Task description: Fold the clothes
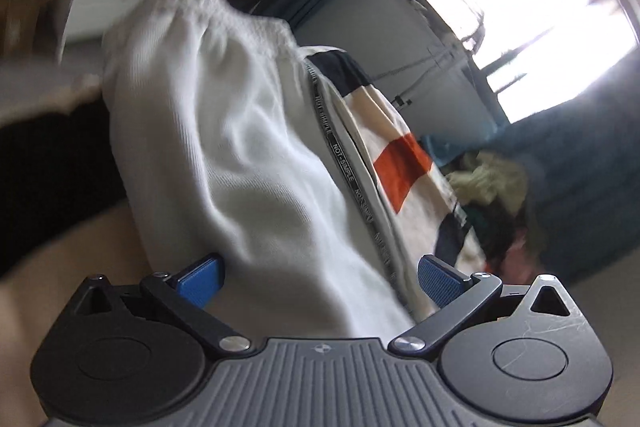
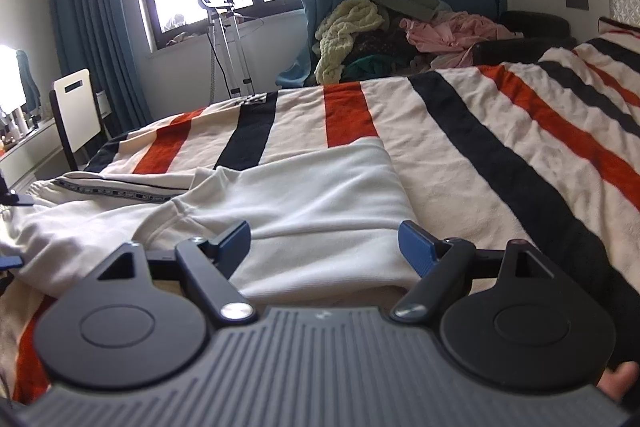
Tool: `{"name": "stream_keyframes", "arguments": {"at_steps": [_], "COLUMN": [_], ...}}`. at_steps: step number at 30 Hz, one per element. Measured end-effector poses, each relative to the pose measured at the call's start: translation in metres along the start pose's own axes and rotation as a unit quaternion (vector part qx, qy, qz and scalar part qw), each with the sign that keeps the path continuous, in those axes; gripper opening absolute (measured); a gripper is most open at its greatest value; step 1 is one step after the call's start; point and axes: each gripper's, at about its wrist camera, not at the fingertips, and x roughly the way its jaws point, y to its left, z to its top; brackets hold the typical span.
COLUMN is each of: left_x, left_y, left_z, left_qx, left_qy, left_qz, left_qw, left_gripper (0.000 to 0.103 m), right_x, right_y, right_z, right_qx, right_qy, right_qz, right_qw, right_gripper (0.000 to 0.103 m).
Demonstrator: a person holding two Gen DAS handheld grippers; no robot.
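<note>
Blue pads of the right tool (image 2: 325, 247) are seen set wide apart, with nothing pressed between them. Just ahead of this tool, the folded edge of the white garment (image 2: 320, 195) is laid flat on the striped bed blanket (image 2: 520, 131); the near hem is positioned between the open jaws but is not gripped.

Left tool (image 1: 320, 281) is likewise seen wide, its pads clear of cloth on both sides. Directly in front of it the same white garment (image 1: 224, 147) is viewed in a strongly rolled, blurred frame, with a gathered band at the far end and a lettered trim strip (image 1: 348, 183) along the side nearer its right pad. Whether fabric is touched by the left pads cannot be told.

Risks, judged:
- Only the top layer could be caught by the right tool, so the fold would be pulled apart.
- Blanket pile could be pinched together with the hem, since both lie flush.
- Uneven lifting by the two tools could skew the fold line.

A clothes heap (image 2: 360, 39) is noted well beyond the bed.
</note>
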Motion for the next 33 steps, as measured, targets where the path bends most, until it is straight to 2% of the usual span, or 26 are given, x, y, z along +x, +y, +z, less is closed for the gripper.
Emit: {"name": "stream_keyframes", "arguments": {"at_steps": [3,7,9,11,13,15,18,19,20,22,24,26,29,31,33], "left_x": [0.010,-0.003,-0.016,-0.028,-0.036,-0.029,0.000,0.006,0.012,0.021,0.025,0.031,0.047,0.051,0.052], "left_y": [0.016,0.029,0.031,0.024,0.022,0.030,0.042,0.044,0.046,0.041,0.034,0.030,0.037,0.043,0.044], "left_z": [0.005,0.002,0.002,0.003,0.003,0.005,0.015,0.015,0.016,0.021,0.028,0.035,0.046,0.049,0.052], "left_qx": [-0.056,-0.094,-0.086,-0.035,-0.027,-0.058,-0.084,-0.093,-0.101,-0.086,-0.051,-0.024,-0.025,-0.048,-0.067], "left_qy": [-0.003,-0.018,-0.030,-0.056,-0.076,-0.072,-0.018,-0.018,-0.020,-0.035,-0.064,-0.091,-0.097,-0.099,-0.105], "left_qz": [0.008,0.014,0.029,0.063,0.091,0.085,0.090,0.089,0.088,0.081,0.086,0.102,0.110,0.106,0.102], "left_qw": [0.9984,0.9953,0.9954,0.9958,0.9927,0.9921,0.9922,0.9915,0.9908,0.9923,0.9929,0.9903,0.9889,0.9883,0.9869], "left_gripper": [0.102,0.101,0.101,0.102,0.103,0.103,0.096,0.096,0.097,0.095,0.088,0.087,0.084,0.084,0.078], "right_x": [0.006,0.011,0.012,0.014,0.016,0.018,0.021,0.023,0.024,0.028,0.033,0.037,0.043,0.047,0.048], "right_y": [0.003,0.004,0.003,0.001,-0.001,-0.001,0.001,0.003,0.006,0.013,0.018,0.021,0.026,0.028,0.028], "right_z": [-0.003,-0.005,-0.005,-0.005,-0.005,-0.006,-0.006,-0.007,-0.007,-0.007,-0.007,-0.008,-0.011,-0.014,-0.016], "right_qx": [-0.003,-0.005,0.000,0.007,0.013,0.018,0.016,0.010,0.000,-0.026,-0.038,-0.045,-0.063,-0.071,-0.077], "right_qy": [0.008,0.019,0.022,0.027,0.032,0.034,0.037,0.036,0.033,0.023,0.022,0.022,0.025,0.031,0.032], "right_qz": [0.006,0.007,0.005,0.003,0.001,0.000,0.000,-0.001,-0.003,-0.008,-0.009,-0.007,-0.010,-0.016,-0.027], "right_qw": [1.000,1.000,1.000,1.000,0.999,0.999,0.999,0.999,0.999,0.999,0.999,0.999,0.998,0.997,0.996], "right_gripper": [0.082,0.082,0.083,0.082,0.083,0.082,0.082,0.082,0.082,0.082,0.082,0.082,0.082,0.082,0.082]}}
